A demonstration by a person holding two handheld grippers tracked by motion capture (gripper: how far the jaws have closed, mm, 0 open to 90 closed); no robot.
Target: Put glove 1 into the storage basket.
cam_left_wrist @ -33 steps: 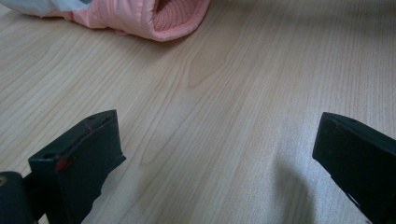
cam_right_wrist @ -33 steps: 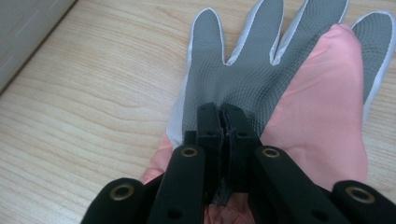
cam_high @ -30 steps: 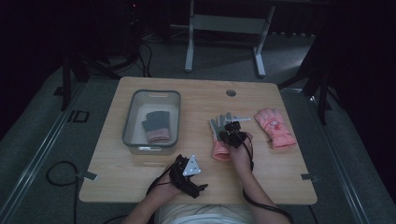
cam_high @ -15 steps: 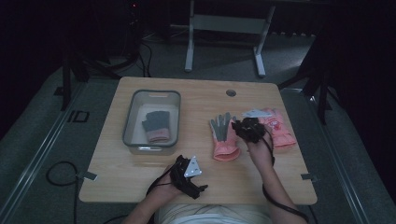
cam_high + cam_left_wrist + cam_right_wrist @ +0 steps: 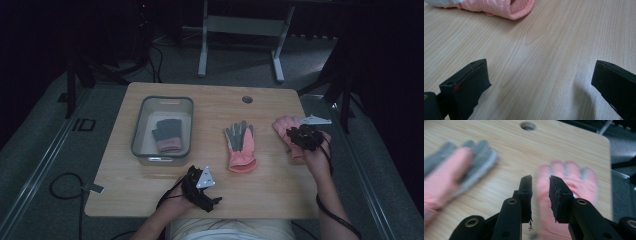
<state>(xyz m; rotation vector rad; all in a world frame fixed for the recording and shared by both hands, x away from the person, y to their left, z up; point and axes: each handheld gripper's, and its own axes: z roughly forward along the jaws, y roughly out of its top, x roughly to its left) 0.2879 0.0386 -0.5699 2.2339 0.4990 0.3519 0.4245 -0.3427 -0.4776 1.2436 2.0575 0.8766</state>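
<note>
One glove (image 5: pixel 168 135) already lies inside the clear bin (image 5: pixel 142 112) at the left of the counter (image 5: pixel 260 182), dark fingers toward the far side and pink cuff toward the near side, so by my reading one of three gloves is put away and two are left. The middle glove (image 5: pixel 240 146) lies flat near the centre of the counter, its long axis running near to far, grey fingers pointing to the far edge and the pink cuff opening toward the person. The pink glove (image 5: pixel 283 127) at the right lies with its fingers toward the far edge, leaning a little left; its near part is covered by the right gripper (image 5: pixel 303 136). In the right gripper view the jaws of that gripper (image 5: pixel 540 196) stand a narrow gap apart, hold nothing, and are poised just over the pink glove (image 5: pixel 566 173), which is blurred; whether they touch the fabric I cannot tell. The step in hand looks like the pick-up of this glove. The left gripper (image 5: pixel 201 187) sits at the near edge, its jaws spread wide and empty over bare wood, with the cuff of the middle glove (image 5: pixel 506 7) beyond them.
</note>
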